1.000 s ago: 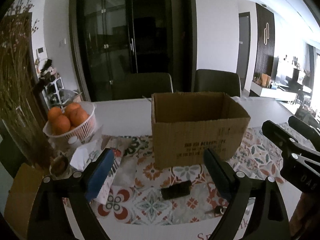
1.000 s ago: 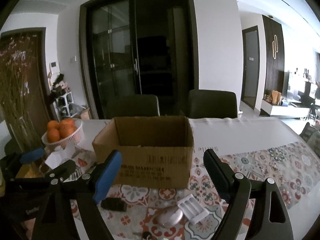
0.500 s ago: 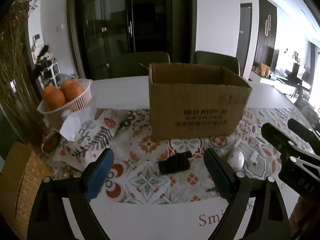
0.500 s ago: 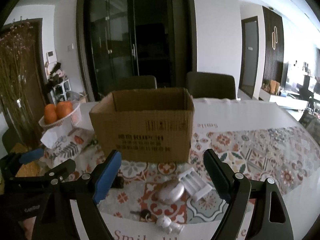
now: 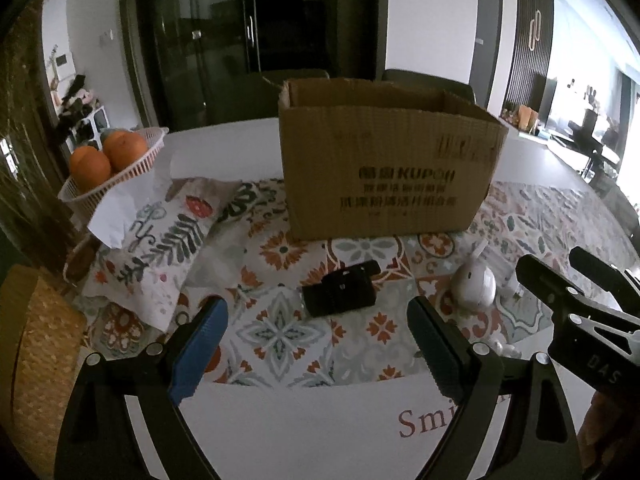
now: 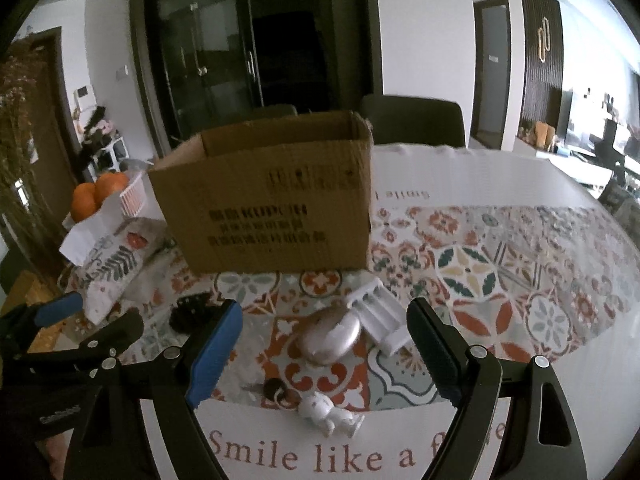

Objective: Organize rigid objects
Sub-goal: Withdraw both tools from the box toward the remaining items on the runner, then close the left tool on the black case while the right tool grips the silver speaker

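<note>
An open cardboard box point(image 5: 384, 176) point(image 6: 272, 216) stands on the patterned table runner. In front of it lie a black device point(image 5: 340, 294) point(image 6: 190, 312), a silver-white computer mouse point(image 5: 476, 284) point(image 6: 330, 338), a white battery holder point(image 6: 378, 316), a key point(image 6: 274, 390) and a small white figurine point(image 6: 328, 414). My left gripper point(image 5: 316, 344) is open and empty, just short of the black device. My right gripper point(image 6: 324, 348) is open and empty, with the mouse between its fingers' line of view. Each gripper shows at the edge of the other's view.
A white basket of oranges point(image 5: 108, 160) point(image 6: 100, 196) stands at the left beside a patterned tissue pack point(image 5: 156, 240) and dried branches. A woven item point(image 5: 44, 360) sits at the table's left edge. Dark chairs point(image 6: 412, 124) stand behind the box.
Both grippers have tilted down and moved closer to the table, so the small objects in front of the box show larger. Both stay open and empty.
</note>
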Tool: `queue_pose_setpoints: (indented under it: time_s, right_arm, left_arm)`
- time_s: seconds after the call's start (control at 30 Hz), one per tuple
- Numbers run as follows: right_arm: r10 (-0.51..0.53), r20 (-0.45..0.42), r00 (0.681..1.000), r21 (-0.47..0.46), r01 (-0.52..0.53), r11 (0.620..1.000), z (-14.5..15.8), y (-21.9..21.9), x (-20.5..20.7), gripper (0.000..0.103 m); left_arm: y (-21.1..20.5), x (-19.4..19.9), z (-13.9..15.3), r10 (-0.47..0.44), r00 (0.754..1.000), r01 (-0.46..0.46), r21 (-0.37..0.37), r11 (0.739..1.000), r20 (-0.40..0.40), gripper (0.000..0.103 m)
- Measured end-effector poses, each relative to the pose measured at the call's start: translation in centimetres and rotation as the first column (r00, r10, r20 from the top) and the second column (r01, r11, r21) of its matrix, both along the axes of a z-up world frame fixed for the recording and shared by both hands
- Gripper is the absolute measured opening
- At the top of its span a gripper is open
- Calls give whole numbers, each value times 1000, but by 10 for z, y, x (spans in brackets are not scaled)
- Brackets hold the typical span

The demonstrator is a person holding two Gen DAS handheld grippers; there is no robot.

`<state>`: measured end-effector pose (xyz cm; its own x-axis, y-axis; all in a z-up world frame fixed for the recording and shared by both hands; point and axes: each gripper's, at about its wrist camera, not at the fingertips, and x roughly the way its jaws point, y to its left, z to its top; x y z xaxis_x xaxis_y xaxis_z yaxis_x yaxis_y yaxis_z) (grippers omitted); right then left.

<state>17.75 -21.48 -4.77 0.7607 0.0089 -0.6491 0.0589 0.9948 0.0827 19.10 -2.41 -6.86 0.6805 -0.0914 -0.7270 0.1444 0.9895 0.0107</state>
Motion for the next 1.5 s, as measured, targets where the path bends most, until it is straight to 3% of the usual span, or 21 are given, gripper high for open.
queue_pose_setpoints:
  time_s: [0.5,0.87,1.07,1.5]
  right_arm:
    - [-22,-154,988,110,39,993,-44,-10,21,85]
    - [-60,-207,977,184,99,978,-60,-14,32,85]
    - [-75,-250,965,234,136,963,-69,-16,42,85]
    - [-79,-293,953,221,147,964,-84,-11,63,85]
  left_arm:
    - [-3,19,-47,-42,992,34,-61,998,-121,92]
    - [-6,35,-67,-38,995,31,-84,996,-89,92]
    - [-4,52,-76,-30,993,16,-115,993,-118,92]
    - [-3,75,-90,10,986,-33,-137,990,-164,92]
